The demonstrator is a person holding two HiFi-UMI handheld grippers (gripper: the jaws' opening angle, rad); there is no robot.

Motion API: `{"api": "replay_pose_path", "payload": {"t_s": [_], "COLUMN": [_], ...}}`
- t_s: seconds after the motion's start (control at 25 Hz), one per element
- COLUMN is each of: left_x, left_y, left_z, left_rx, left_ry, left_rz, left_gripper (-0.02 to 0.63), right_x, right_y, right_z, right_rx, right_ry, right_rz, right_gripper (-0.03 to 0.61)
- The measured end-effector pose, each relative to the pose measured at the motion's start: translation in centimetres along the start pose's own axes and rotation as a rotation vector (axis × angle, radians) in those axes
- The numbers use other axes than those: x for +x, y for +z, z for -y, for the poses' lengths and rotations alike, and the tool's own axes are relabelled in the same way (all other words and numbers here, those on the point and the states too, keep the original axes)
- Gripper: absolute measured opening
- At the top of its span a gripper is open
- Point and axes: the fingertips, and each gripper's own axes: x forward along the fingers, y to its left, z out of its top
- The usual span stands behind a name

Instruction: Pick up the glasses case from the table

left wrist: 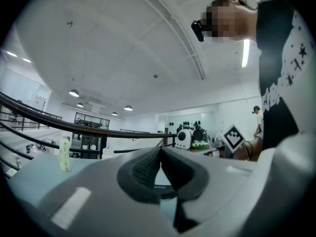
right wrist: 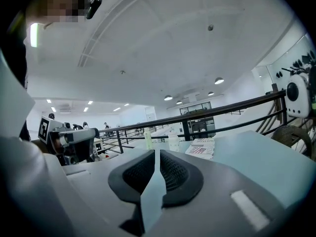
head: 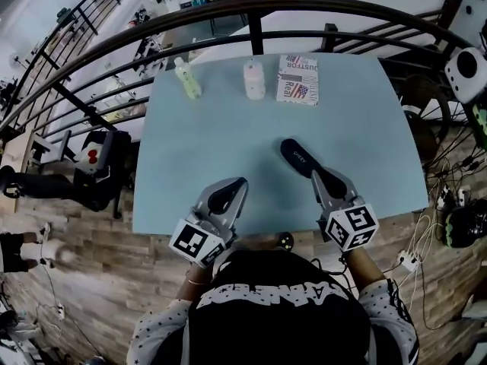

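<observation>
Widening the right gripper (head: 316, 173), its empty jaws only a crack apart just short of the case (head: 298, 157) on the tabletop (head: 205, 143), should come before straddling the case's narrow width; the left gripper (head: 237, 185), jaws together, idles left of the case.

Left gripper (left wrist: 161, 152): jaw tips meet, nothing between them. Through the wedge-shaped gap below the tips, a dark glasses case (left wrist: 161, 187) with pale lettering lies straight ahead on the light blue table (left wrist: 29, 174). Ahead and well to the left stands an upright pale green bottle (left wrist: 64, 154); a white bottle (left wrist: 107, 153) stands nearer the jaw line. A dark railing (left wrist: 98, 131) runs behind both. To the right is a square-marker cube (left wrist: 233, 137), and above it a black sleeve (left wrist: 276, 83) with white stars.
</observation>
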Motion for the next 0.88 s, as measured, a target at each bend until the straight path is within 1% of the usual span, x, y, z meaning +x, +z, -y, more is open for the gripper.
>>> {"api": "replay_pose_path", "payload": {"t_s": [0.16,0.28,0.36,0.52,0.64,0.76,0.88], "left_x": [-0.3,-0.5,-0.6,-0.2,0.9,2.0,2.8], "left_y": [-0.7,-1.3,-1.9,-2.8,-2.8,-2.4,-2.3], "left_z": [-0.6,-1.0,-1.6,-3.0,-4.0,-5.2,-6.1], "left_rx": [0.0,-0.015,-0.01,-0.011,-0.018,-0.012,-0.014], "left_ry": [0.036,0.059,0.071,0.078,0.072,0.07,0.071], "left_rz": [-0.006,-0.028,-0.038,-0.03,-0.03,-0.01,-0.006], "left_gripper": [0.0,0.0,0.0,0.0,0.0,0.0,0.0], "right_x": [1.2,2.3,3.1,4.7,6.2,7.6,8.9], "right_y": [-1.2,-2.3,-3.0,-4.4,-5.6,-6.9,-8.7], "right_z": [0.5,0.8,1.1,2.1,2.7,3.2,3.8], "right_rx": [-0.015,-0.039,-0.061,-0.117,-0.153,-0.198,-0.214], "right_ry": [0.019,0.039,0.046,0.043,0.05,0.056,0.073], "right_rz": [-0.035,-0.078,-0.103,-0.156,-0.208,-0.263,-0.331], "right_gripper": [0.054,0.084,0.099,0.109,0.157,0.19,0.238]}}
